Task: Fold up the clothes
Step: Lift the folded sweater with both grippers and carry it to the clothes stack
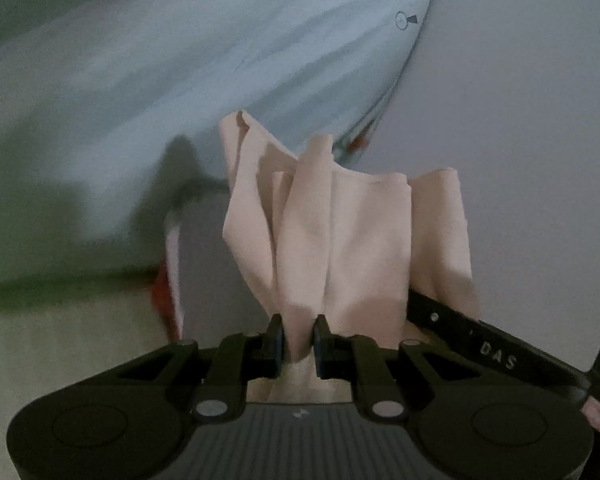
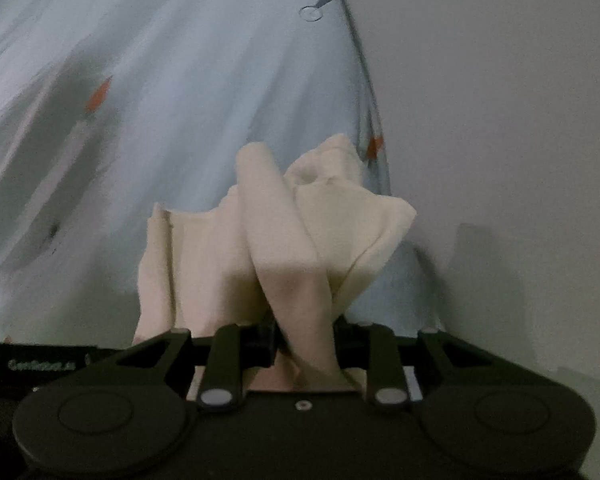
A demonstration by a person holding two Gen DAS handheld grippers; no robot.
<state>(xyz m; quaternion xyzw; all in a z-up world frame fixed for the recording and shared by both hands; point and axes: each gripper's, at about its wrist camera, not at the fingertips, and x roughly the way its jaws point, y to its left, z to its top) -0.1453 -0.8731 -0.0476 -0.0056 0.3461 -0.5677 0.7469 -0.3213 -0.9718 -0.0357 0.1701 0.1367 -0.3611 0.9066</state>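
Both cameras sit just behind their own tongs and look forward along them, very close to a bunched cream cloth (image 1: 340, 224) that fills the middle of each view. The left wrist view looks over the left tongs (image 1: 299, 344); the right wrist view looks over the right tongs (image 2: 306, 338). Beyond the cloth, both face a pale blue printed bedsheet (image 1: 180, 60), blurred, with a plain white wall (image 1: 520, 140) to the cloth's right. Both views share that sheet, its edge and its small circle print (image 1: 401, 21), above and right of the cloth.
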